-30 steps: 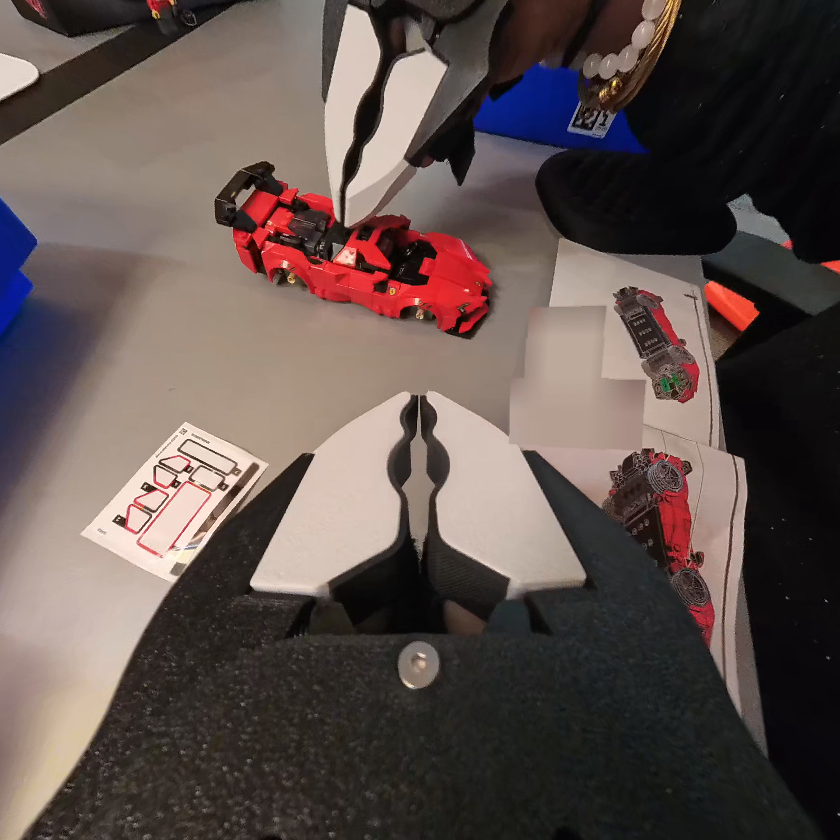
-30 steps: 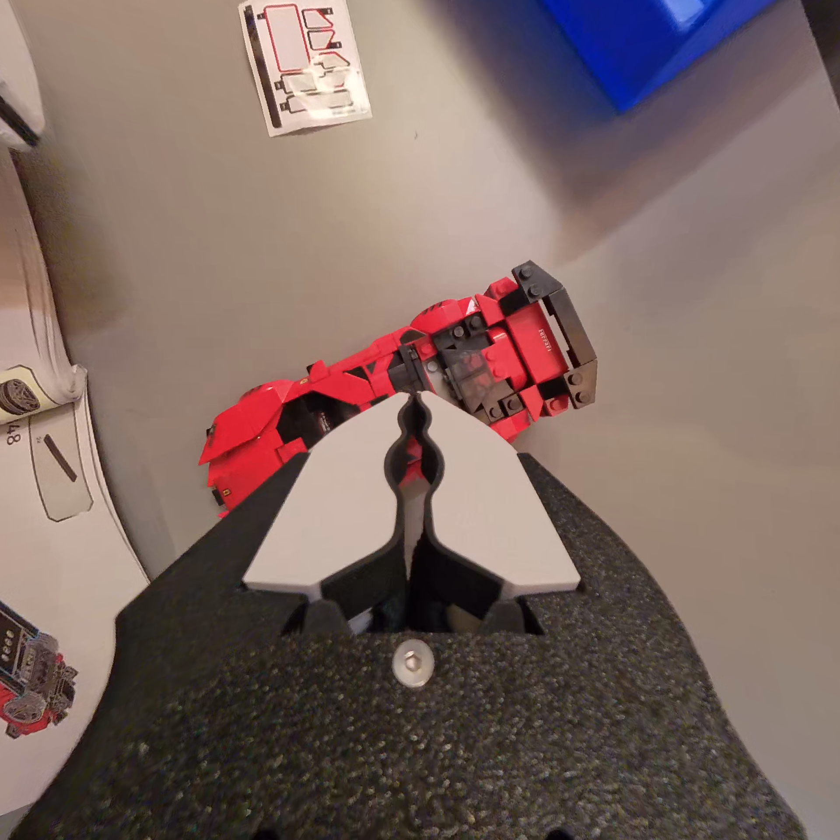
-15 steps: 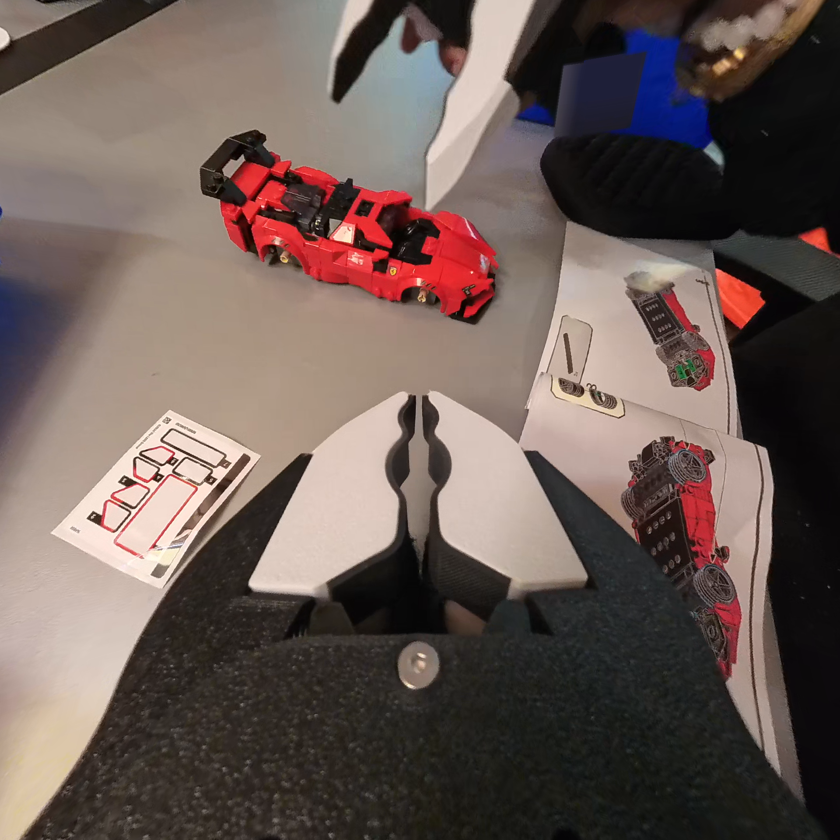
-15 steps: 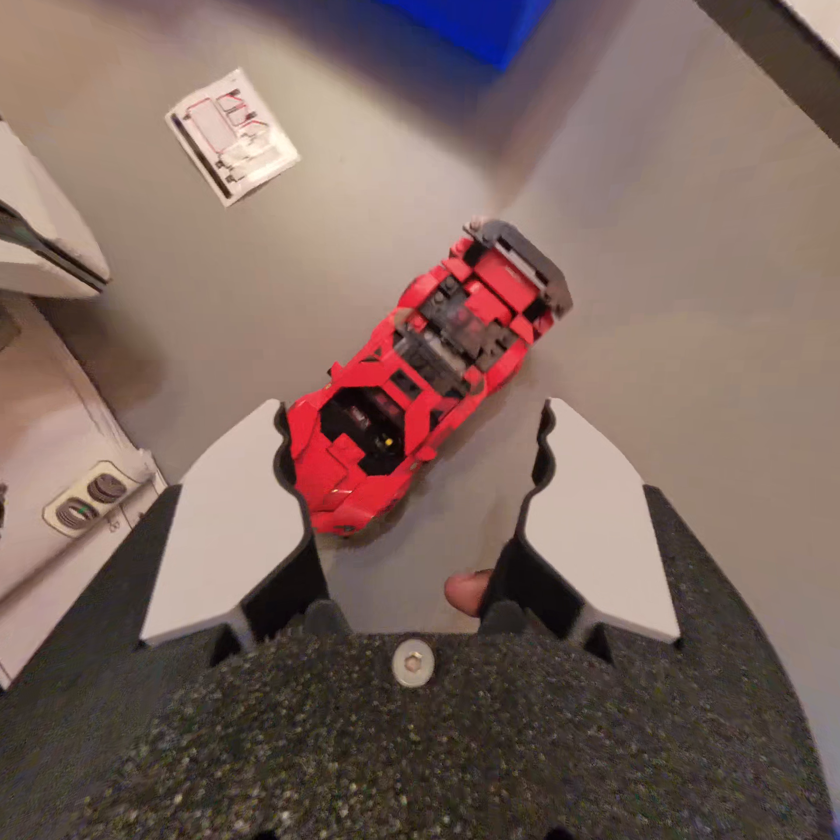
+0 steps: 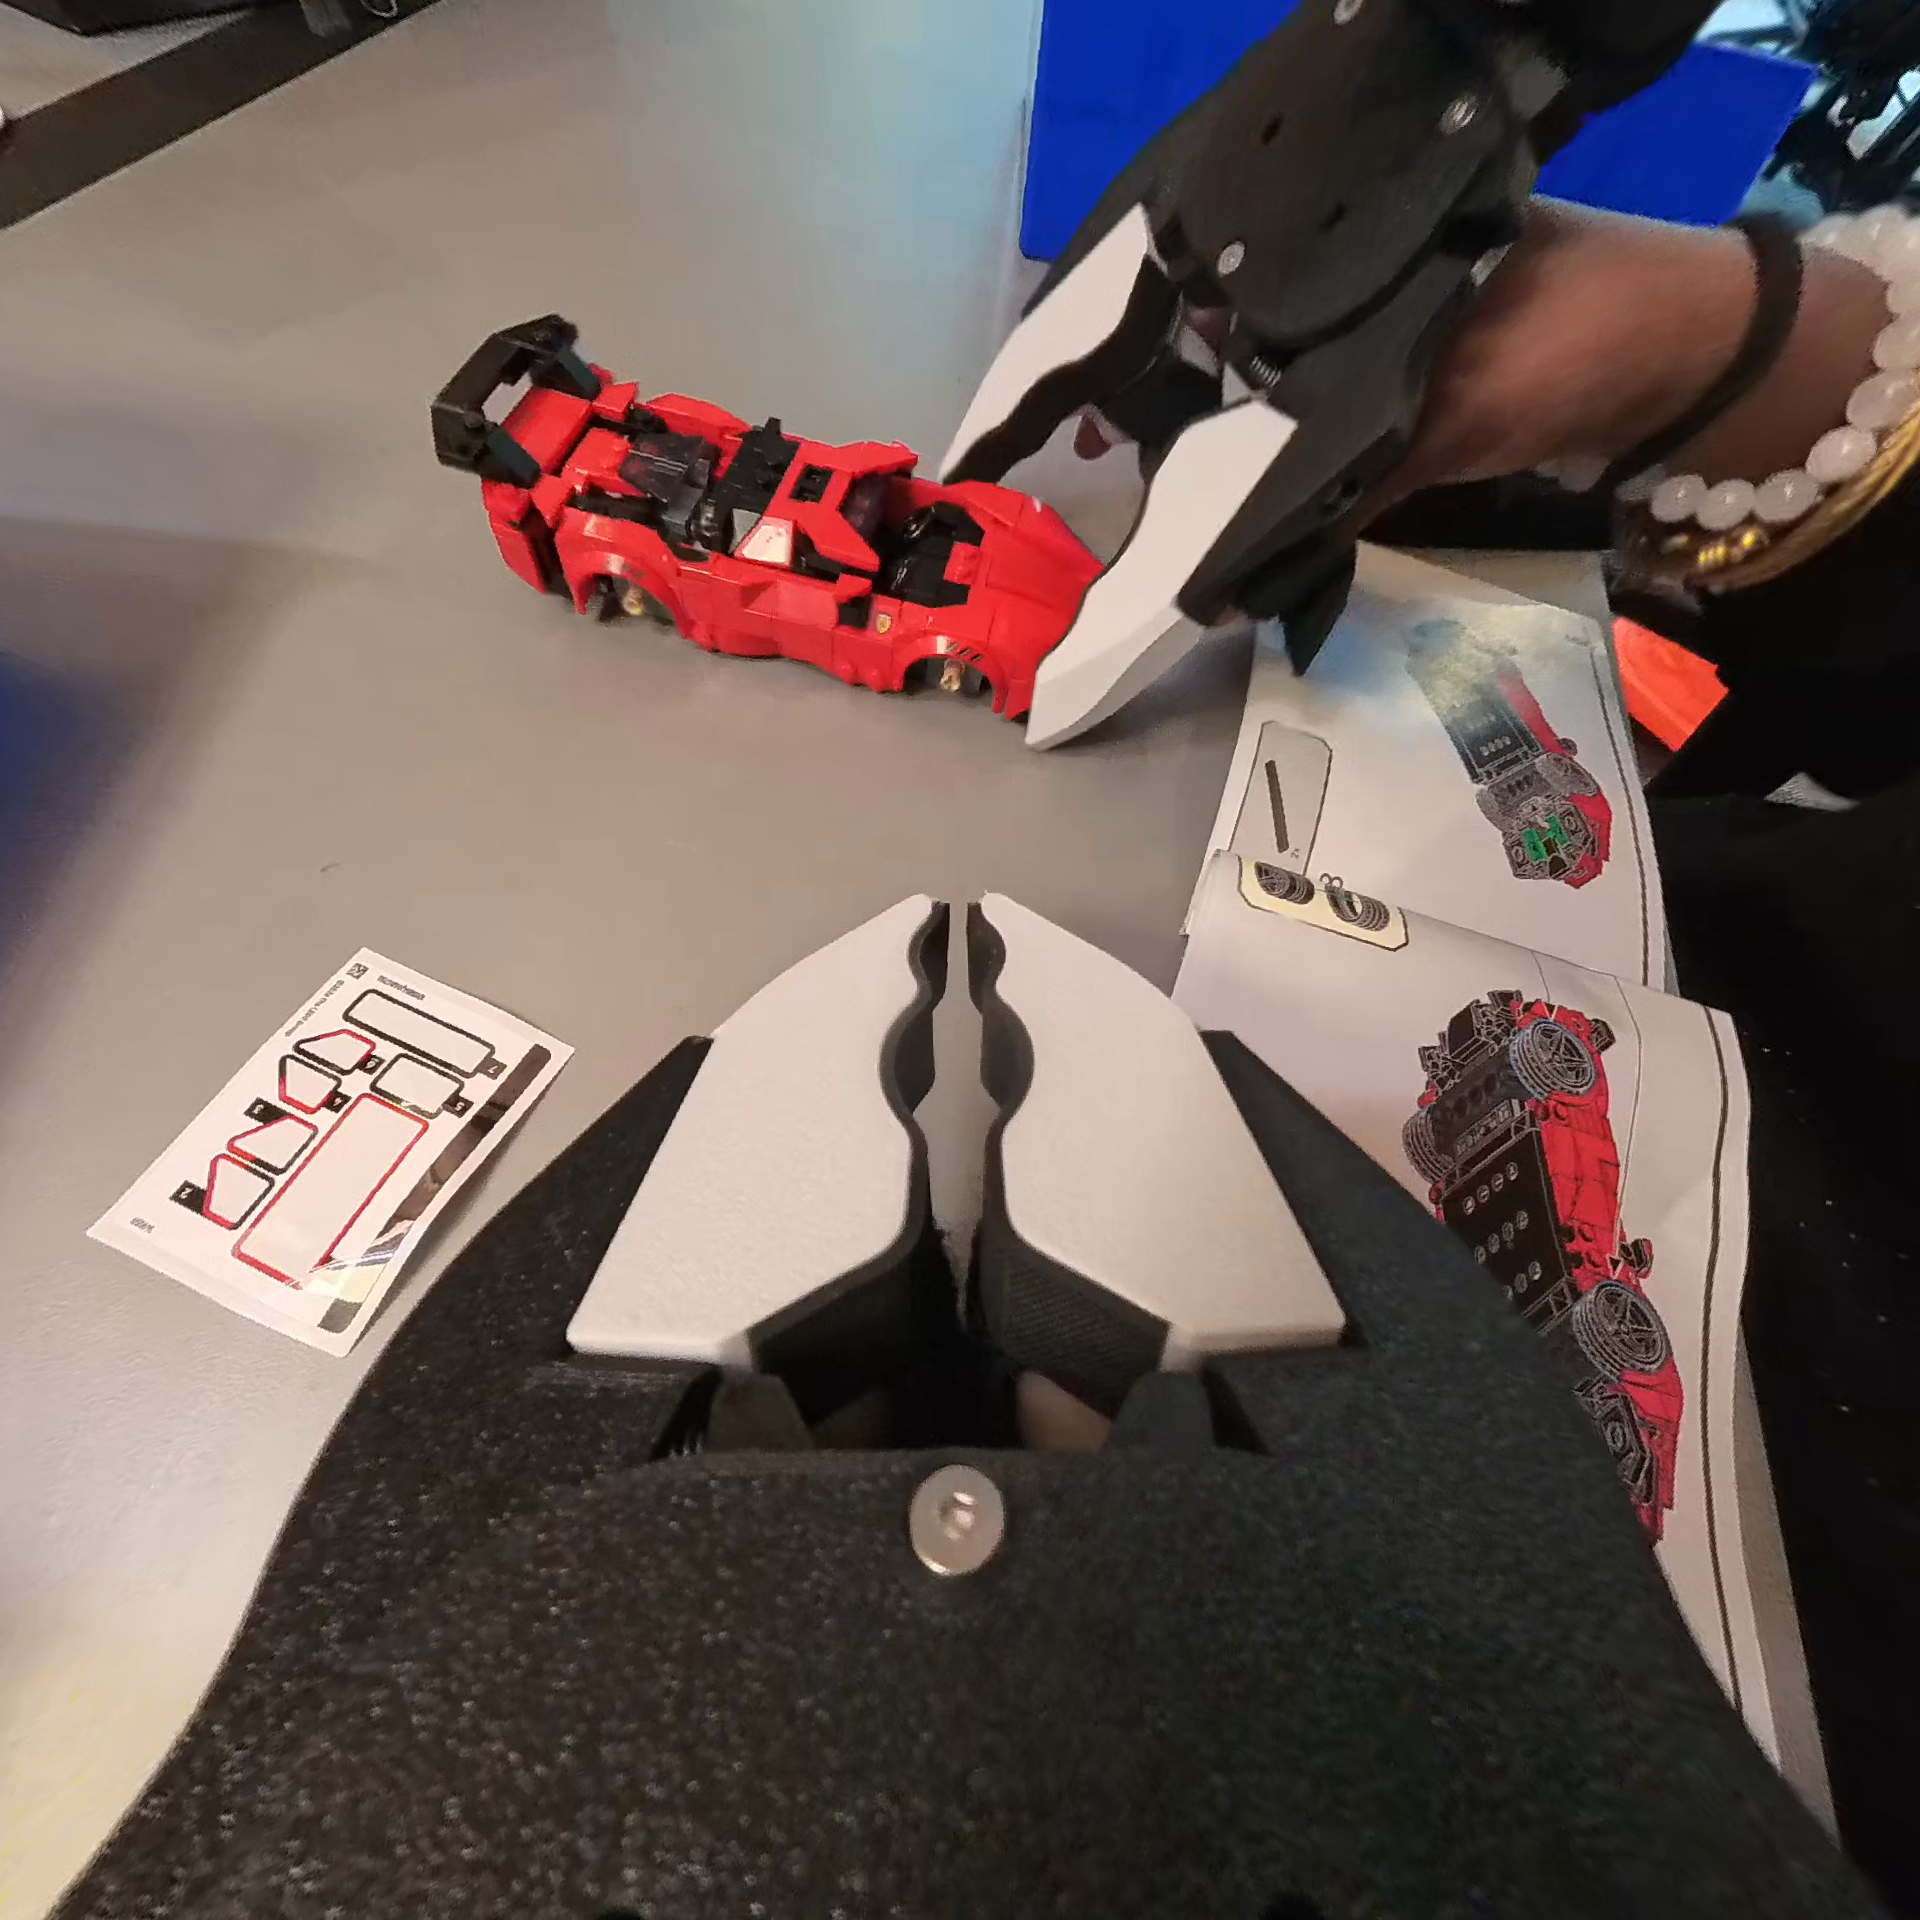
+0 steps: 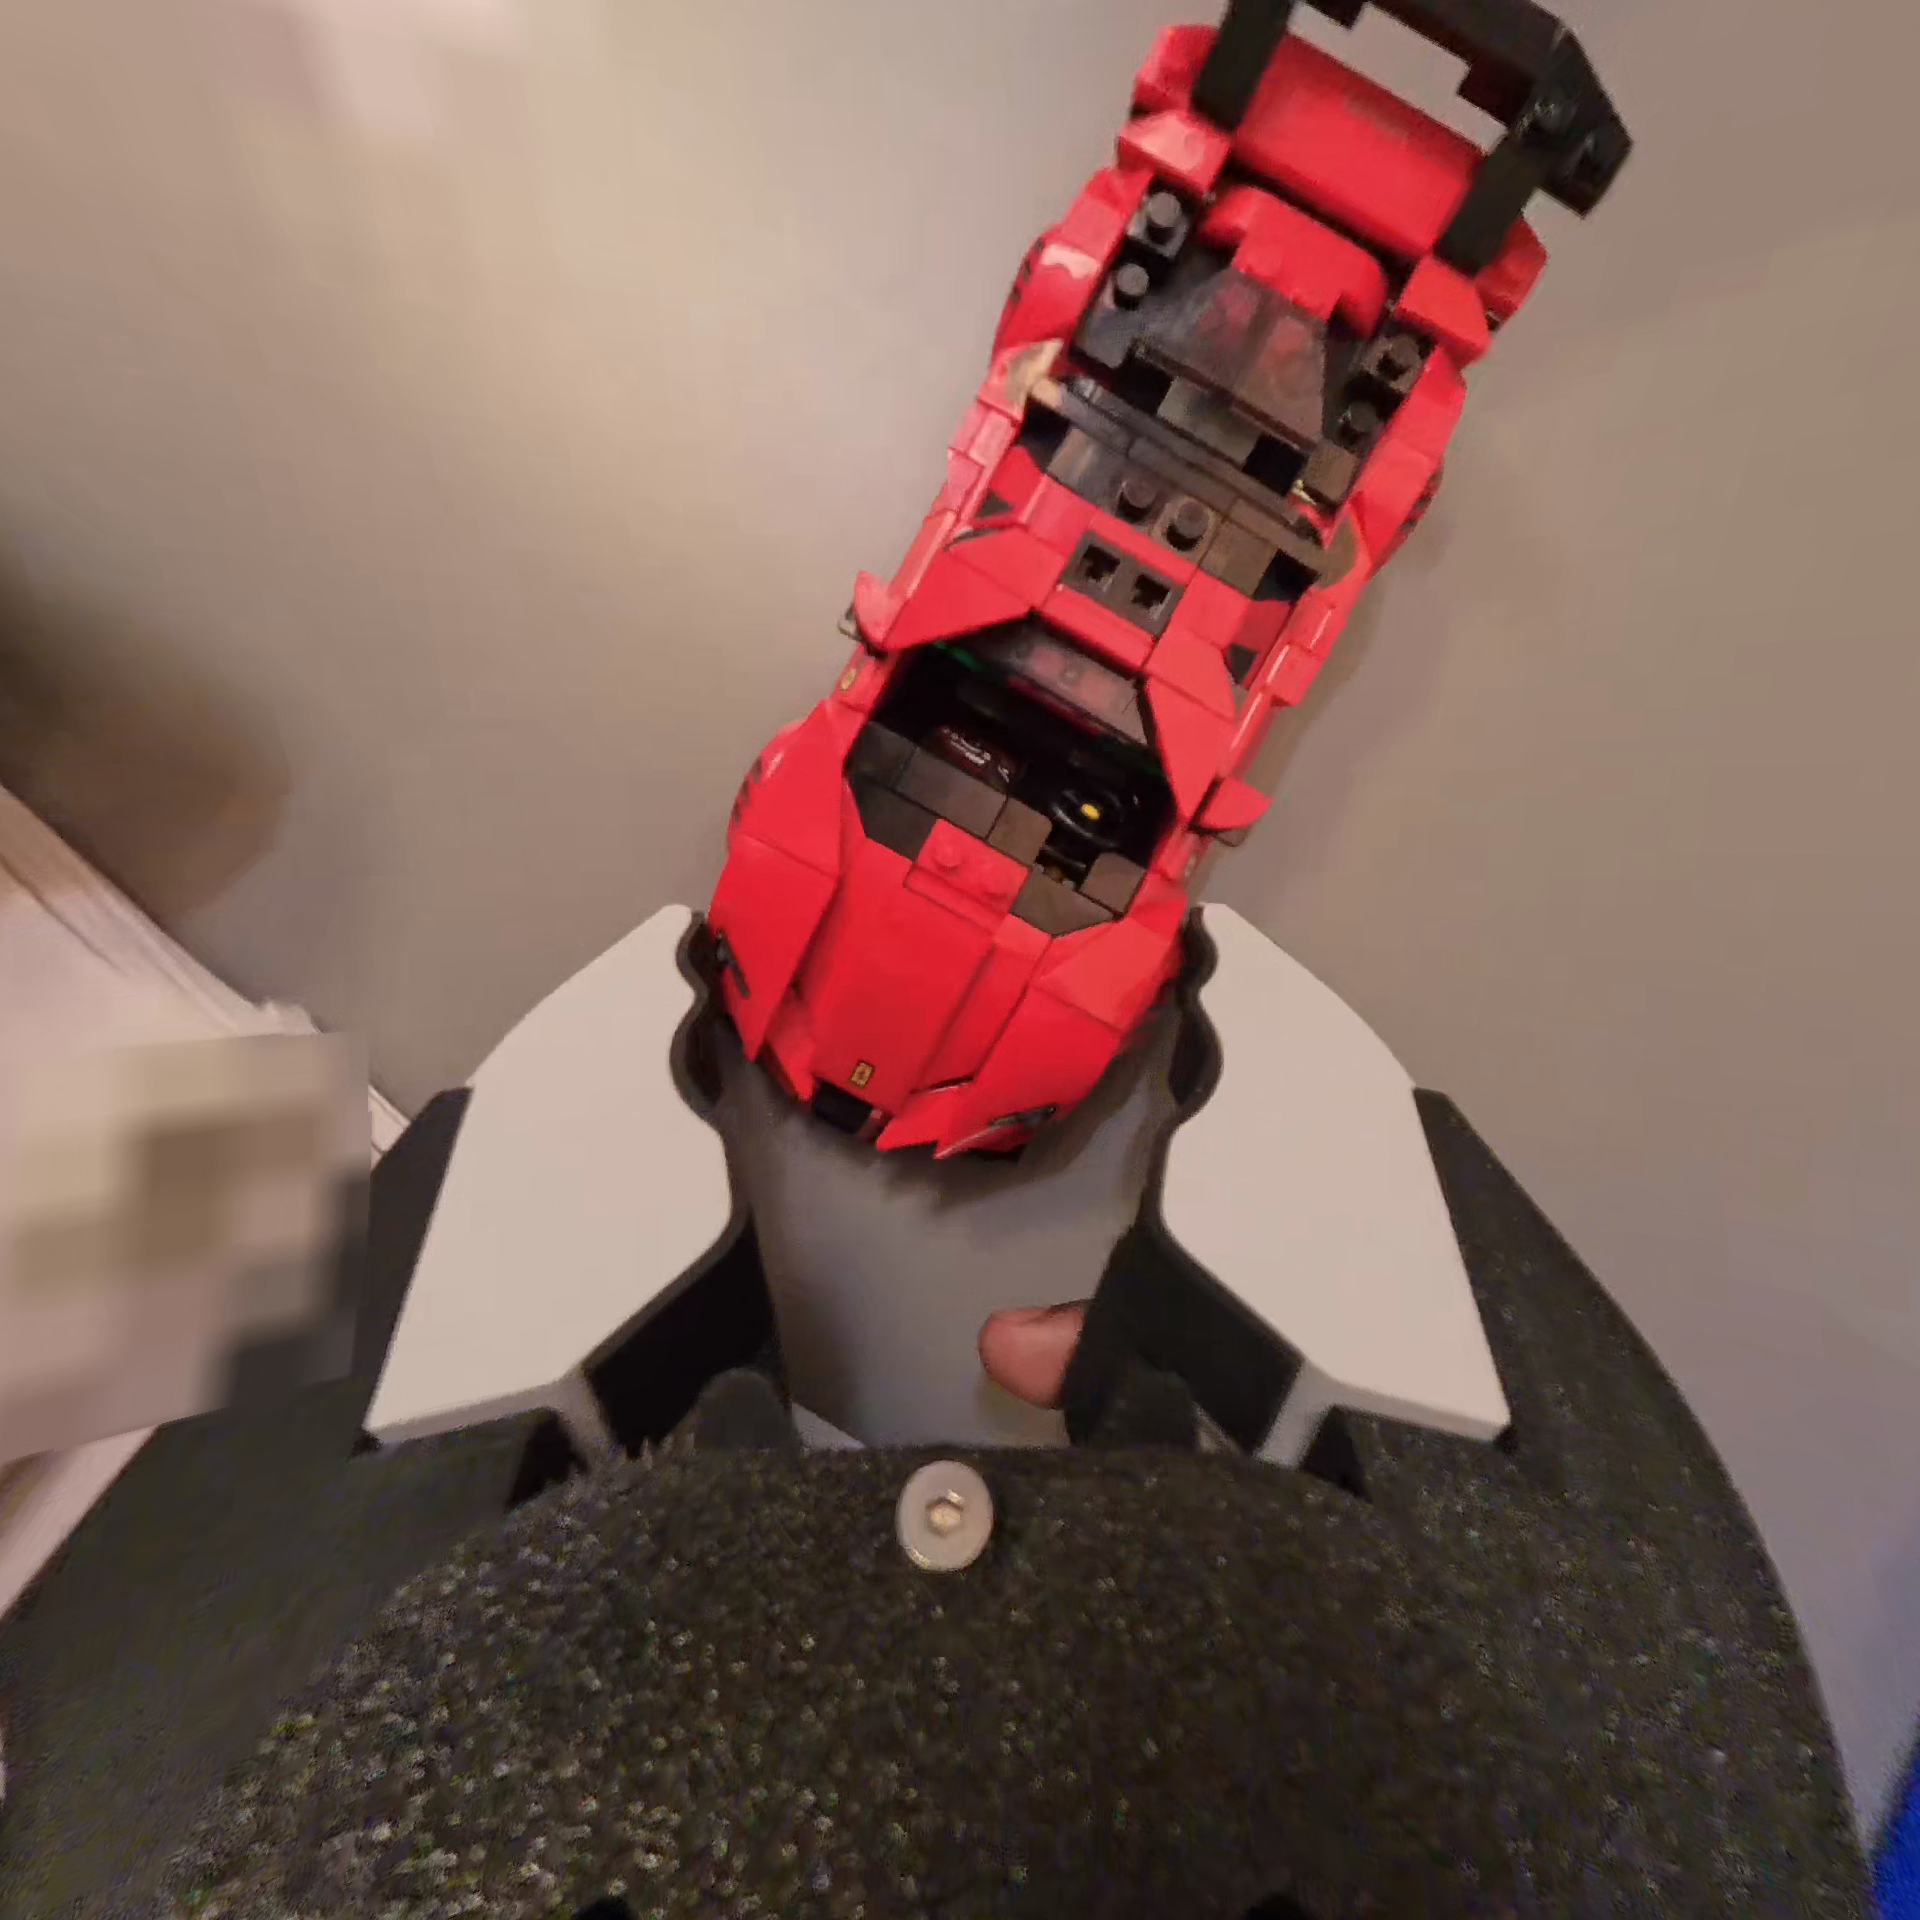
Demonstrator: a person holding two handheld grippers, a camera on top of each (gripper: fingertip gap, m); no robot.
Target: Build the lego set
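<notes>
A red lego car (image 5: 769, 561) with a black rear wing stands on the grey table (image 5: 520, 810), without wheels on its axles. My right gripper (image 6: 940, 935) is open and straddles the car's nose, one finger on each side; in the left wrist view the gripper (image 5: 992, 608) comes down from the right. I cannot tell whether the fingers (image 6: 582, 1174) touch the car (image 6: 1122, 582). My left gripper (image 5: 956, 914) is shut and empty, held nearer than the car and above the table.
A sticker sheet (image 5: 332, 1143) lies at the front left. An open instruction booklet (image 5: 1455, 748) lies at the right table edge. A blue bin (image 5: 1101, 125) stands behind the car. A person's hand and beaded wrist (image 5: 1683, 343) hold the right gripper.
The right gripper lifted off the car's middle, opened wide and came down around the car's nose. The left gripper stayed shut and shifted only slightly.
</notes>
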